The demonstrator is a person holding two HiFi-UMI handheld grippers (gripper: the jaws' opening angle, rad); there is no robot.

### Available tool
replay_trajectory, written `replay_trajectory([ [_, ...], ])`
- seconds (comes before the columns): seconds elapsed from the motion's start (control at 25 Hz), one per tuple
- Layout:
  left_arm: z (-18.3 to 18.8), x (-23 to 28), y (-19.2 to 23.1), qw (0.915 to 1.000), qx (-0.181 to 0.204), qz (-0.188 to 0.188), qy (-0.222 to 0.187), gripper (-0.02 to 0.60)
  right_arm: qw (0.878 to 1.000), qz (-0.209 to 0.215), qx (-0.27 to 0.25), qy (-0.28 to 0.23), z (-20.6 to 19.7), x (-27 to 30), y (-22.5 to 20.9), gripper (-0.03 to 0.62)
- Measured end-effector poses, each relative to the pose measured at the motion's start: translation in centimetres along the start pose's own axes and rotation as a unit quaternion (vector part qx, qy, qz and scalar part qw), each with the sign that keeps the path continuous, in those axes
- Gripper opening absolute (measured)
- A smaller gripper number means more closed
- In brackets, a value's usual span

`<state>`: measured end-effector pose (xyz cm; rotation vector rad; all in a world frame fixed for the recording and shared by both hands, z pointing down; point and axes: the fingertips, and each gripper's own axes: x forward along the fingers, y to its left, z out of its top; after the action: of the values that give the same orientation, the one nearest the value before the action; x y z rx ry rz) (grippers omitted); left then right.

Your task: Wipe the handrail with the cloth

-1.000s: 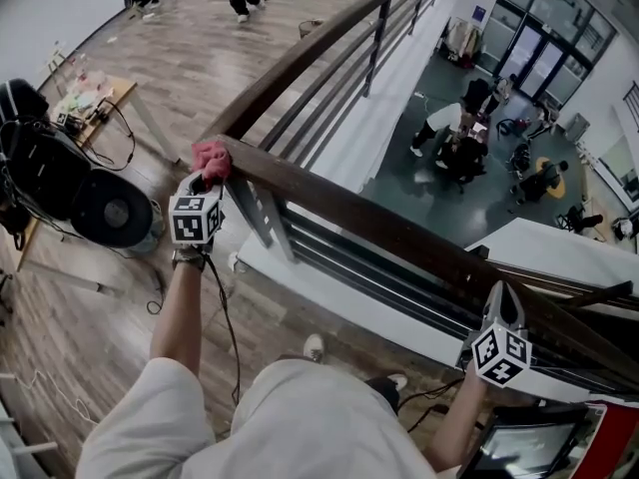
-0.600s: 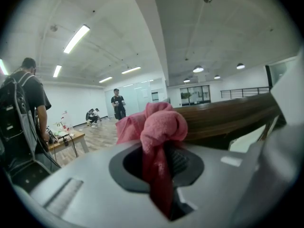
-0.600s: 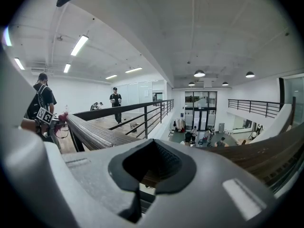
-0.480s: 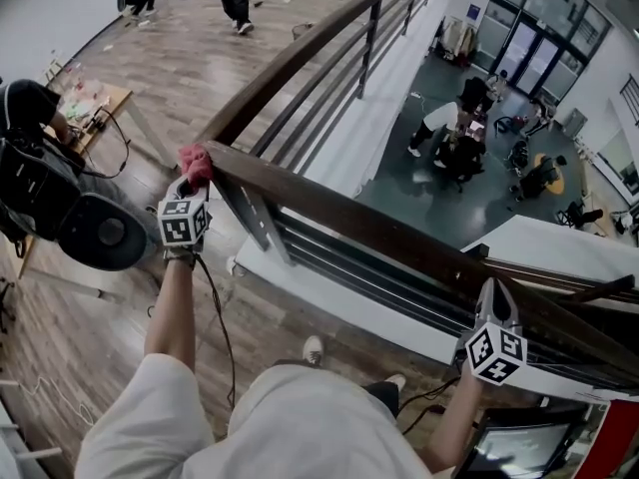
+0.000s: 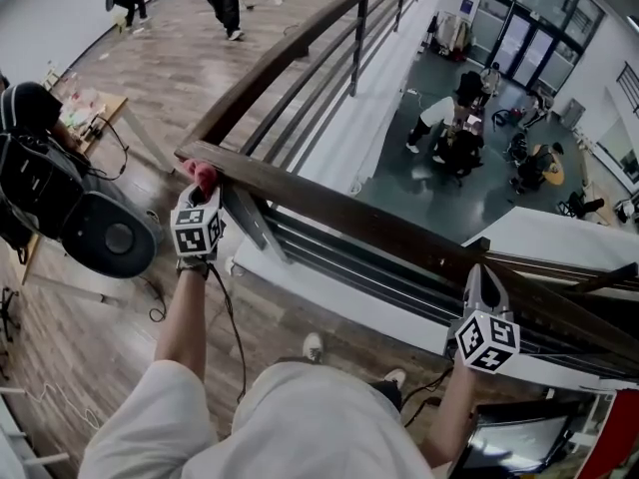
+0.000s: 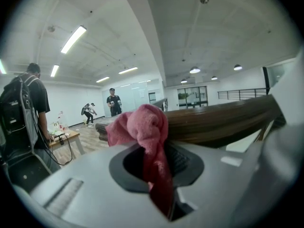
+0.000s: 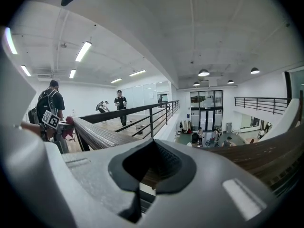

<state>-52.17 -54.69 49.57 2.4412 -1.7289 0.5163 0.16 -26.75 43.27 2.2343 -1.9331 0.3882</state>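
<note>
left hand-held gripper (image 5: 203, 194) clenched on the pink cloth (image 5: 203, 175), against the handrail (image 5: 379, 226) corner | right hand-held gripper (image 5: 485, 285) closed, holding nothing, beside the rail | cloth looks soft, light, floppy; best pinched by its bunched wad

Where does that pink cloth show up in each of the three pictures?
Head view: upper left, the pink cloth in the left gripper at the dark wooden handrail's corner.
Left gripper view: cloth centre, clamped between the jaws.
Right gripper view: cloth small, far left.
Shared landmark: the handrail.
</note>
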Motion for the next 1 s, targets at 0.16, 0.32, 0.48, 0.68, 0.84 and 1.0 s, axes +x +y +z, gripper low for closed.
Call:
replay_trajectory([
  [0.16,-0.1,-0.3,-1.4,1.0,0.0,-0.006,0.004,0.069,1.0,0.013,0.008,0.001,-0.2,0.4,0.6,0.002],
  [0.32,-0.2,-0.9,-3.2,1.0,-0.006,0.0,0.004,0.069,1.0,0.025,0.011,0.005,-0.3,0.4,0.7,0.002],
  [0.48,-0.2,-0.9,-4.9,1.0,-0.006,-0.002,0.003,0.069,1.0,0.029,0.001,0.011,-0.5,0.7,0.8,0.002],
  [0.68,-0.2,-1.5,-6.8,0.9999,-0.014,-0.005,0.006,0.069,0.999,0.04,-0.002,0.016,-0.5,1.0,1.6,0.002],
  [0.84,-0.2,-1.8,-8.6,0.9999,-0.015,-0.003,0.003,0.069,0.999,0.049,-0.006,0.019,-0.6,0.9,1.7,0.002],
  [1.0,-0.2,-2.1,-9.8,0.9999,-0.013,-0.002,0.005,0.069,0.998,0.06,-0.013,0.021,-0.8,0.6,2.0,0.002],
])
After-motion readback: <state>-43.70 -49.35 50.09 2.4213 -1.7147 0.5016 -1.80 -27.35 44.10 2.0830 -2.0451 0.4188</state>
